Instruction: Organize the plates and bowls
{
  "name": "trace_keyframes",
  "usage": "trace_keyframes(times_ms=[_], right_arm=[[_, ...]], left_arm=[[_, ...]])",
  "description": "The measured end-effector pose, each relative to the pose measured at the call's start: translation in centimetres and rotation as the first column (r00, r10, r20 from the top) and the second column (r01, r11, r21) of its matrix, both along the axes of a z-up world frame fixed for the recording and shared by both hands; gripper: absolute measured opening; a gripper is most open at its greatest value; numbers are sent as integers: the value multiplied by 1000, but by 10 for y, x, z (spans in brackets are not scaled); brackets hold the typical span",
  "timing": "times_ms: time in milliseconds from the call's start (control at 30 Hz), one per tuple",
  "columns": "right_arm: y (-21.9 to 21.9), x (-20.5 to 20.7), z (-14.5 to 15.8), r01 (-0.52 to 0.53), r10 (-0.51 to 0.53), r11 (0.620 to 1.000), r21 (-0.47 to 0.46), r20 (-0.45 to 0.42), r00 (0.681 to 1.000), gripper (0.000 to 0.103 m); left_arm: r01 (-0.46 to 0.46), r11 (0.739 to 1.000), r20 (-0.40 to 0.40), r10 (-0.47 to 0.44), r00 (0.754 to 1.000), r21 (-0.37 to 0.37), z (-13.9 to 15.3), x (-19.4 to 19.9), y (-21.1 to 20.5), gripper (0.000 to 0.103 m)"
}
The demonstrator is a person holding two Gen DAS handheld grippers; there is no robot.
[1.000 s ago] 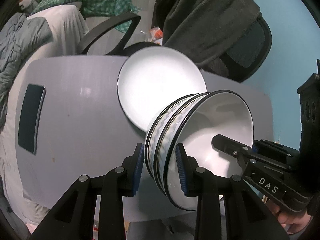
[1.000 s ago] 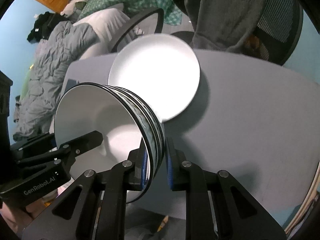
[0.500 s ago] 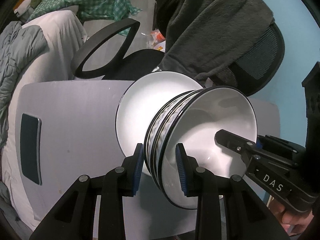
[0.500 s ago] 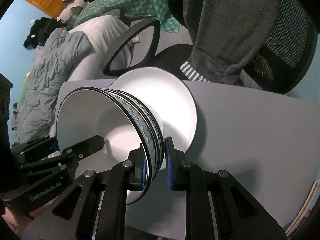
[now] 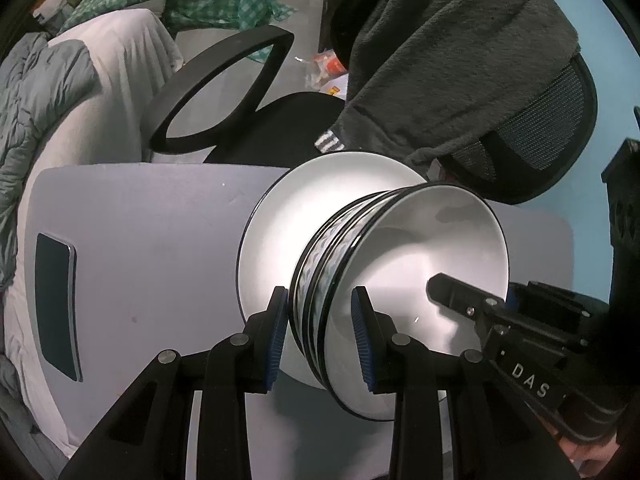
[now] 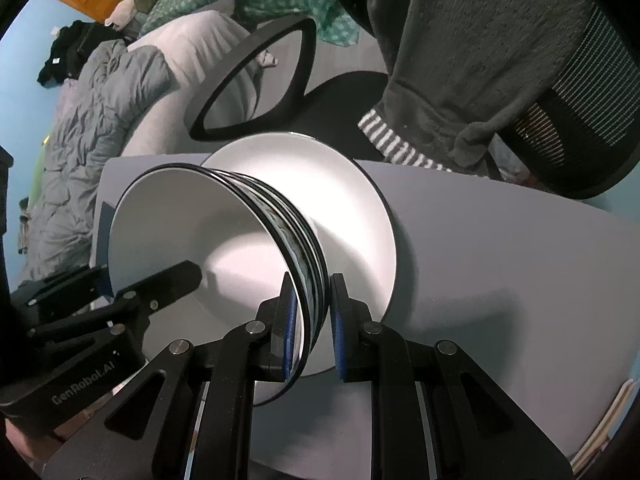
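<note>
**White ceramic bowls held over a plate by both claws**

Glossy white ceramic w/ thin black rims: a nested stack of bowls [image 5: 404, 280], round and deep, is hanging between two grippers directly above a flat white plate [image 5: 276, 248]. Outer walls of the bowls are showing a wavy grey-blue band pattern. Whether the stack's base is touching the plate, can't tell.

L gripper [image 5: 320, 336] is clamping the near rim of the stack, blue ribbed pads pressing on inside and outside walls. R gripper [image 6: 310, 328] is pinching the opposite rim the same way, jaws narrower, one pad inside the top bowl, one outside.

Both grippers are matte black plastic w/ silver pivot screws. Lettering "DAS" is reading on the R gripper's body as seen from the left wrist cam; "GenRobot.AI" is showing on the L gripper's body in the right wrist view.

Plate is sitting on a smooth grey table [image 5: 152, 240] w/ rounded corners, near its far edge. Dark rectangular phone-like slab [image 5: 56, 304] is lying flat toward the table's left side, well apart from the plate. Beyond the table: black mesh office chair [image 5: 548, 128] w/ a fuzzy dark grey garment [image 5: 440, 60] draped over it.
</note>
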State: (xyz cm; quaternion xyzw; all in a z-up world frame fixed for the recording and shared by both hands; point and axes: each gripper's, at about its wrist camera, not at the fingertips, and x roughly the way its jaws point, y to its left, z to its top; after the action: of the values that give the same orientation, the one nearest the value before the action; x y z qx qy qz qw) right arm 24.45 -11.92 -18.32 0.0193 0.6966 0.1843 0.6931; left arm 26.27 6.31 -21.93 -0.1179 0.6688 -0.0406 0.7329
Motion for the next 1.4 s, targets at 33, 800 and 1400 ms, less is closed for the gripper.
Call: trace_keyframes(times_ms=[33,800,1400], right_arm=[[0,0,-1,-1,1,1000,-2,0,1000,16],[-6,14,42,-66,80,994,-90,166,983,51],[-35,-33,168,-10,49,996,-94,421,906,68]], left_arm=[[-1,1000,2,1,1000,3,1,0,-1,31],[-38,996,164,24,986,82,49,-24,-2,61],[-132,987,404,85,911,91,168,-85,15,79]])
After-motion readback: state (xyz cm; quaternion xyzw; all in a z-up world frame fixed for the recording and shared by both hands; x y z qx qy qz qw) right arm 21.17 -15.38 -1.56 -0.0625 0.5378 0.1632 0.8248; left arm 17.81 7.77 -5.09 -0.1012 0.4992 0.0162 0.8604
